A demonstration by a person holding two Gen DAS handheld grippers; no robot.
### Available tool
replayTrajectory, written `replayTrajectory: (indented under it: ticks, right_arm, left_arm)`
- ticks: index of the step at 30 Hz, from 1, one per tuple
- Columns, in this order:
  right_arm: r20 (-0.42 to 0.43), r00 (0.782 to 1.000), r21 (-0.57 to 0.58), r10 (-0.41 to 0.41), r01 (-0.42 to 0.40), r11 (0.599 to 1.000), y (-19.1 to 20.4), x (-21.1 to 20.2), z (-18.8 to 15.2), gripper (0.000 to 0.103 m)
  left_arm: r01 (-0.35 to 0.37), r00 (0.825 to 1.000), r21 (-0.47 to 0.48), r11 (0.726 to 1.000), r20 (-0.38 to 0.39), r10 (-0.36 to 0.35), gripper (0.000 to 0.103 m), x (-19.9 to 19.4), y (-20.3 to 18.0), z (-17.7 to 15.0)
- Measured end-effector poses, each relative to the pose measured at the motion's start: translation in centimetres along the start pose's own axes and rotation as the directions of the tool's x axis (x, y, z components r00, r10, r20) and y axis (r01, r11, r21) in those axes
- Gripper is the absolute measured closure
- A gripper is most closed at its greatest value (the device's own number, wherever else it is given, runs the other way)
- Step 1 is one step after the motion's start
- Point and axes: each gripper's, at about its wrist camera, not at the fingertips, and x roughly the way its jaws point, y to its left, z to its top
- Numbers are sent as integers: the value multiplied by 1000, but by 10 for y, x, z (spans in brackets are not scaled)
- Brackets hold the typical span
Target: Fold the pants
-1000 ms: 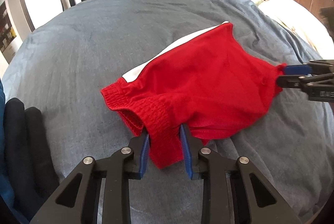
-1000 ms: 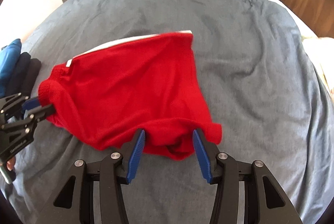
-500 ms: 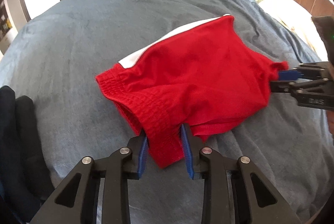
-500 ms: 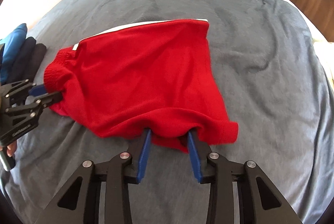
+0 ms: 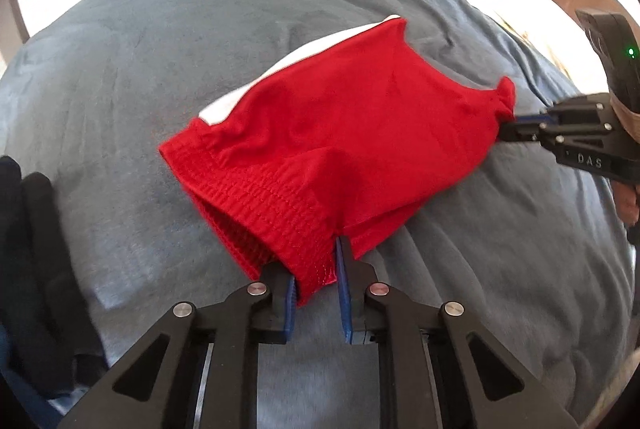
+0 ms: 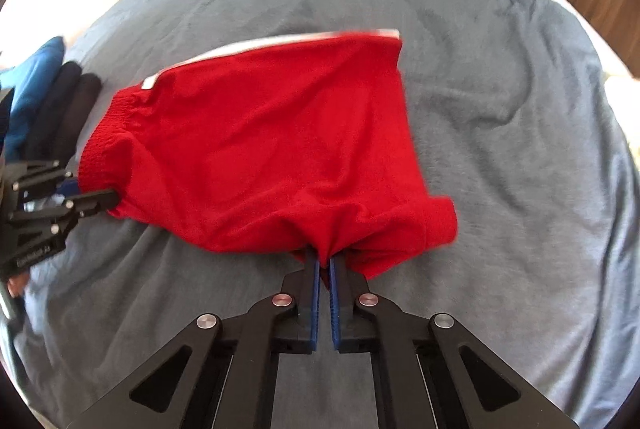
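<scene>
Left gripper [image 5: 316, 269] points steeply downward, jaws closing, red waistband cloth [image 5: 288, 213] between its blue pads. Right gripper [image 6: 323, 265] also angles steeply down, jaws pinched together on a bunched red hem [image 6: 332, 245]. Both grippers sit at opposite ends, facing inward.

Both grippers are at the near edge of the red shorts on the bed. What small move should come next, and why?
Probably lift both ends slightly. The right gripper is shut on the leg-end fabric of the red shorts, and the left gripper is closing with the waistband between its pads. With both near corners gripped, raising them lets the near edge fold toward the white-striped far edge.
</scene>
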Motion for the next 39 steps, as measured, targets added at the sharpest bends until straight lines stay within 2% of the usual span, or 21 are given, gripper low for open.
replayTrajectory:
  ticks: [3,9,15,18,20,22,24,26,27,29,31,35,37,39]
  right_arm:
    - [-8,1000,-56,-18,17,998,9,-16,-4,98]
    - [-74,997,-85,-13,7,996,18,-20,-20,98]
    - [-152,988,-31,-32,28,999,14,-13,-39,99]
    - [-194,979,-3,-69,70,998,9,-8,-47,99]
    - [-212,973,16,-96,102,995,6,-11,-51,97]
    - [-230,967,46,-111,125,991,3,-17,-52,91]
    - [-204,971,68,-124,140,988,2,-28,-48,77]
    - [-153,979,77,-134,147,986,3,-39,-42,76]
    - [-127,983,77,-134,144,986,5,-44,-38,76]
    - [-82,989,83,-119,126,988,8,-49,-29,76]
    - [-40,996,97,-78,81,992,11,-51,-23,76]
    - [7,1000,137,-31,29,990,18,-40,-15,76]
    - [15,1000,158,-15,12,987,17,-32,-13,76]
    - [16,999,157,-28,25,987,21,-27,-14,76]
  left_arm:
    - [4,999,35,999,-35,-2,85,-8,-2,-3]
    - [27,993,65,998,-114,-20,86,-9,-5,-17]
    - [11,988,38,999,-152,-5,85,-2,-6,-28]
    - [4,985,33,999,-173,1,78,-2,-7,-31]
    - [5,979,34,999,-204,2,62,-4,-9,-35]
    - [-31,971,37,999,-238,39,56,-9,-11,-36]
    - [-63,966,22,998,-250,67,55,-18,-10,-37]
    - [-95,964,-19,995,-253,87,55,-30,-7,-36]
    - [-105,967,-43,994,-238,92,55,-38,-5,-37]
    - [-122,982,-99,988,-155,106,55,-54,-2,-32]
    - [-142,989,-130,981,-64,135,55,-66,-2,-26]
    - [-89,988,-178,980,112,110,55,-71,-9,-7]
    - [-60,990,-187,981,114,82,55,-54,-13,-4]
    - [-52,995,-185,981,77,67,58,-33,-12,-1]
